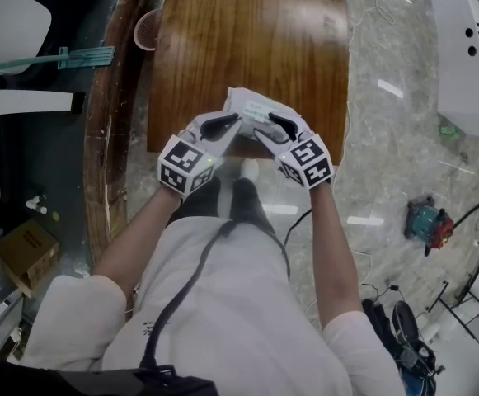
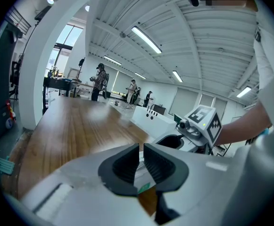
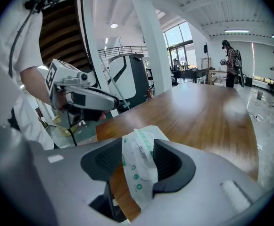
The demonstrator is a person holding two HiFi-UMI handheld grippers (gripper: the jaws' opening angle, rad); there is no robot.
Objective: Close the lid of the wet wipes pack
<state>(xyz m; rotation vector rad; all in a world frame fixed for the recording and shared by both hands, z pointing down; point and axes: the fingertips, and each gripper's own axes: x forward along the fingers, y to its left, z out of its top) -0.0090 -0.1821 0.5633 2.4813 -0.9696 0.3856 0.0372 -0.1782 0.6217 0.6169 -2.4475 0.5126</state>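
Wet wipes pack is held in the air over the near edge of the wooden table, between the two grippers. Left gripper comes at the pack's left end, right gripper at its right end, tips pointing toward each other. In the right gripper view, the right gripper has its jaws partly closed with the pack standing on edge between them. Both dark pads press the white wrapper, and its green-printed end hangs below the jaws. An oval flap outline shows on the face between the pads; cannot tell if it is sealed. In the left gripper view, the left gripper has its jaws down to a narrow slit, with a thin white and green sliver of the pack pinched in the gap. The right gripper's black jaw shows just beyond, close by.
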